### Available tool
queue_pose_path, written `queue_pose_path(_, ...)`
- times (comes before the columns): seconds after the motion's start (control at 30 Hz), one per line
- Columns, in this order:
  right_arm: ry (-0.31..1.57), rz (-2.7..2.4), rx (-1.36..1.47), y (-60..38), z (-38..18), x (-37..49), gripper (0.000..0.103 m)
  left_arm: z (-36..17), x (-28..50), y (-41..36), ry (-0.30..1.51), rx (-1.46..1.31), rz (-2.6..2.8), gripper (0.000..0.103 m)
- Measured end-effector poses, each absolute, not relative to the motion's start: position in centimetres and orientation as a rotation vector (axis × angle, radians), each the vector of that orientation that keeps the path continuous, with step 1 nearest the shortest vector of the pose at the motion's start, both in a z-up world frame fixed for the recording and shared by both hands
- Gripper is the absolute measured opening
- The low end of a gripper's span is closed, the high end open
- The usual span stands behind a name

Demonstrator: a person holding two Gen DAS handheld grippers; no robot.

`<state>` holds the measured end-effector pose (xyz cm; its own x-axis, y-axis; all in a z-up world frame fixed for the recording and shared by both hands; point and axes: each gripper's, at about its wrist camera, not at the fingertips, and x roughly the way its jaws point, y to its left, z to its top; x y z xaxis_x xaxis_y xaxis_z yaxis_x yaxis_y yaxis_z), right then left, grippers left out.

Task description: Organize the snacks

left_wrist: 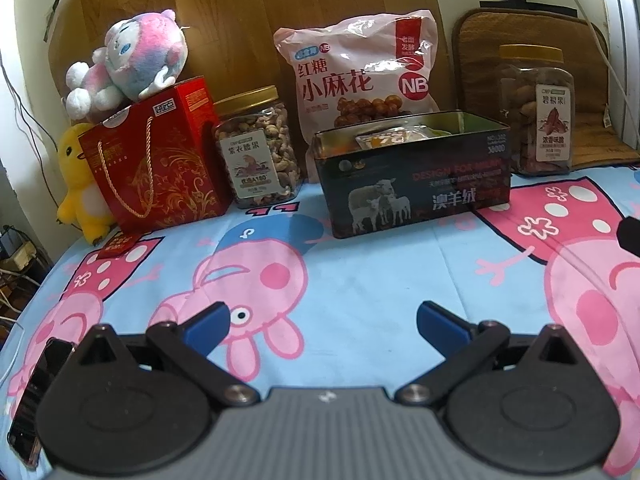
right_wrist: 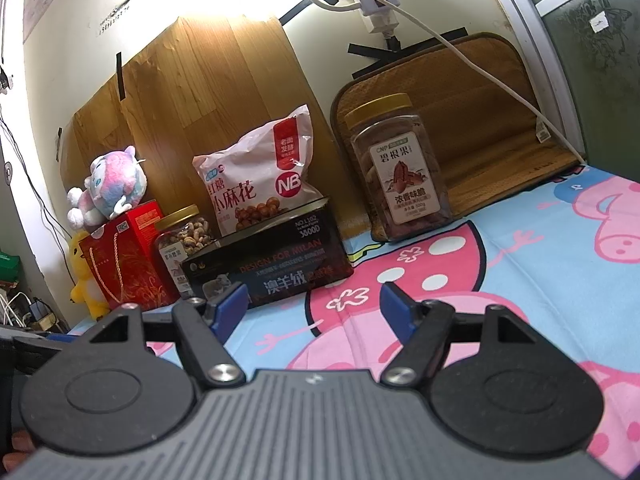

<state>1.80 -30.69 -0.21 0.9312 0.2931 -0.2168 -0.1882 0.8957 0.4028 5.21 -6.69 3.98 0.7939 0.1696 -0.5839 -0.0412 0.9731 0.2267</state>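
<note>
Left wrist view: we see the left gripper (left_wrist: 323, 316) spread wide and empty, short of the black tin (left_wrist: 412, 184), whose snack packets (left_wrist: 394, 136) barely clear the rim. Right wrist view: right gripper (right_wrist: 314, 298) likewise released; the tin (right_wrist: 268, 266) hides the cashew jar's (right_wrist: 182, 240) base, its contents unseen.

a black rectangular tin (left_wrist: 412, 192) with sheep printed on its front stands open on the cartoon-pig sheet, small wrapped snack packets (left_wrist: 394, 136) showing above its rim. just behind it, a pink bag of twisted dough snacks (left_wrist: 360, 76) stands upright, leaning on the wooden board. to the tin's left, a clear square jar of cashews (left_wrist: 256, 148) with a gold lid stands upright beside a red gift box. to the tin's right, apart from it, a clear jar of pecans (left_wrist: 538, 112) with a yellow lid stands upright against a brown mat.
</note>
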Motion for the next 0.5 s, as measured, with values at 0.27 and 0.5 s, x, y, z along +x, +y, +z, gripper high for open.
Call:
queue_pose_path(0.27, 0.277, 0.252, 0.387, -30.5, -0.1, 1.8, 0.075, 4.2, 5.3, -6.1, 0.632, 0.213, 0.138, 0.103)
queue_pose_path(0.5, 0.276, 0.252, 0.388, -30.6, -0.2, 1.8, 0.075, 4.2, 5.4, -5.5, 0.636, 0.211, 0.149, 0.103)
